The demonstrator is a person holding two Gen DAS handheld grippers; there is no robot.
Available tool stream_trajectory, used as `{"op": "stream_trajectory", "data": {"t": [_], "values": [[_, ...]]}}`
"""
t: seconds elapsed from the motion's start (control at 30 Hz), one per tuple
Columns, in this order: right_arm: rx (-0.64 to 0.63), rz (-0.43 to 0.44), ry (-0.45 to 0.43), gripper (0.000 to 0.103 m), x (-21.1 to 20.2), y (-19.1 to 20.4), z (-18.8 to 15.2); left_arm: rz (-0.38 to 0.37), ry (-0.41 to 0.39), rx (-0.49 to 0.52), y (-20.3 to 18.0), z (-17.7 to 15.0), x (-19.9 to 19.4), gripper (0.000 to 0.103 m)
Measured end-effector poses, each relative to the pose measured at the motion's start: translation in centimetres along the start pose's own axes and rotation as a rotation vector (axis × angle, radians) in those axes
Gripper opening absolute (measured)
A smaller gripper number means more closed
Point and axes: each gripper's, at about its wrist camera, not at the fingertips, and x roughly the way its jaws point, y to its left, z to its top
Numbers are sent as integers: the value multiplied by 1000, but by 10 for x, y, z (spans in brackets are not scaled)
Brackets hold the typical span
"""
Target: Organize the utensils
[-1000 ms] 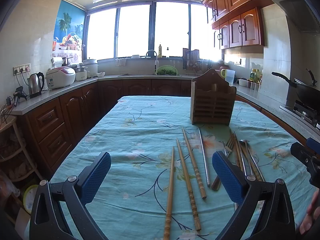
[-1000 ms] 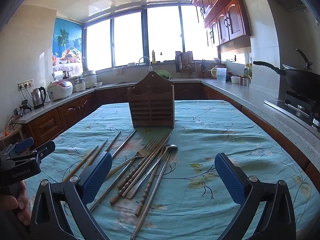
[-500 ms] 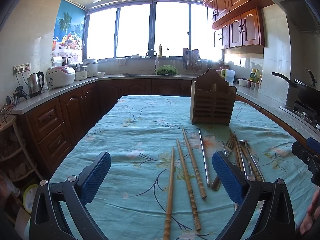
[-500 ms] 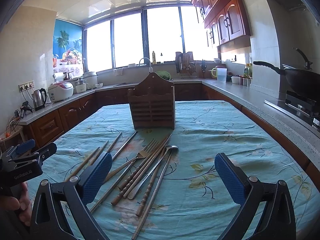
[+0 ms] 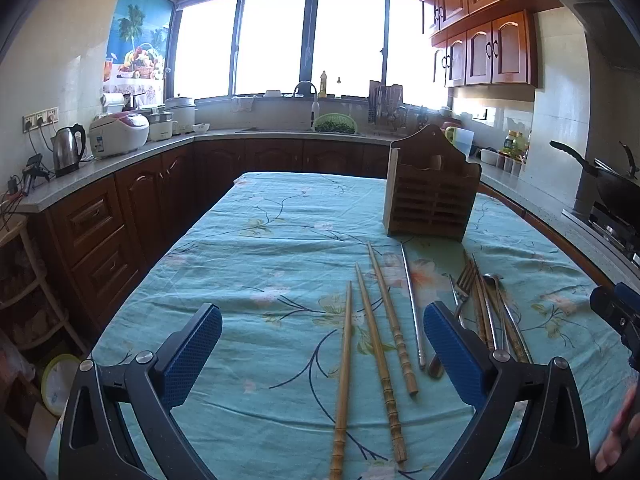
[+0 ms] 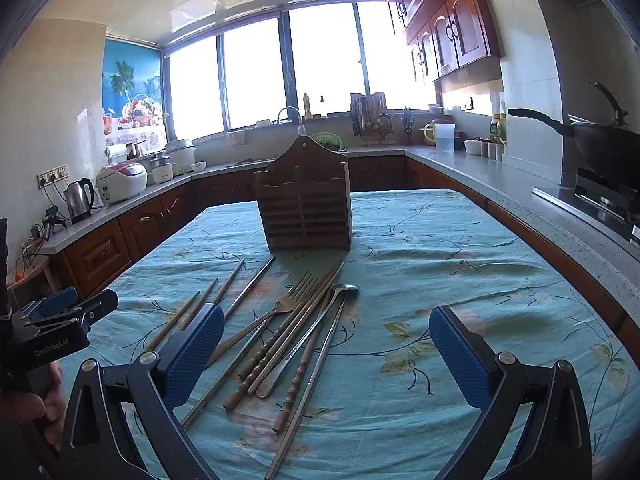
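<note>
A wooden slatted utensil holder (image 5: 430, 196) (image 6: 306, 204) stands upright on the teal flowered tablecloth (image 5: 280, 248) (image 6: 420, 264). In front of it lie three wooden chopsticks (image 5: 380, 340), a metal chopstick (image 5: 412, 304), and a heap with a fork (image 6: 294, 298), a spoon (image 6: 340, 292) and more chopsticks (image 6: 288, 340). My left gripper (image 5: 322, 344) is open above the wooden chopsticks, holding nothing. My right gripper (image 6: 326, 346) is open over the heap, also holding nothing. Each gripper shows at the edge of the other's view.
Dark wood cabinets and grey counters ring the table. A kettle (image 5: 68, 148) and rice cooker (image 5: 118, 134) stand on the left counter, a wok (image 6: 600, 148) on the stove at right. A hand (image 6: 36, 404) holds the left gripper's handle.
The right wrist view has tilted up and shifted a little, so the holder sits lower in the frame. The left gripper has barely moved. Both stay open.
</note>
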Motion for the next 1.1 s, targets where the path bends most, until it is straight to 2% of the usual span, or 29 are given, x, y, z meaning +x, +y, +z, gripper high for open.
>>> {"op": "stream_trajectory", "data": {"t": [0.23,0.33,0.4,0.53,0.67,0.8,0.9,0.97,1.1], "values": [[31,8,41,102,12,-8,6,5,63,-16,6,12,17,100],[47,15,66,97,20,-11,9,1,100,-17,7,19,26,97],[63,22,86,90,26,-15,12,-8,131,-16,8,23,34,94],[88,38,131,73,40,-19,18,-38,208,-17,7,33,54,77],[115,67,173,57,56,-23,23,-64,275,-15,8,42,70,68],[147,91,234,44,77,-26,24,-83,332,28,1,51,86,62],[163,101,284,36,95,-27,23,-94,358,63,-6,56,98,57],[168,105,313,32,106,-28,22,-94,378,91,-11,59,104,50],[176,117,376,27,129,-28,20,-111,423,96,-14,60,123,45]]}}
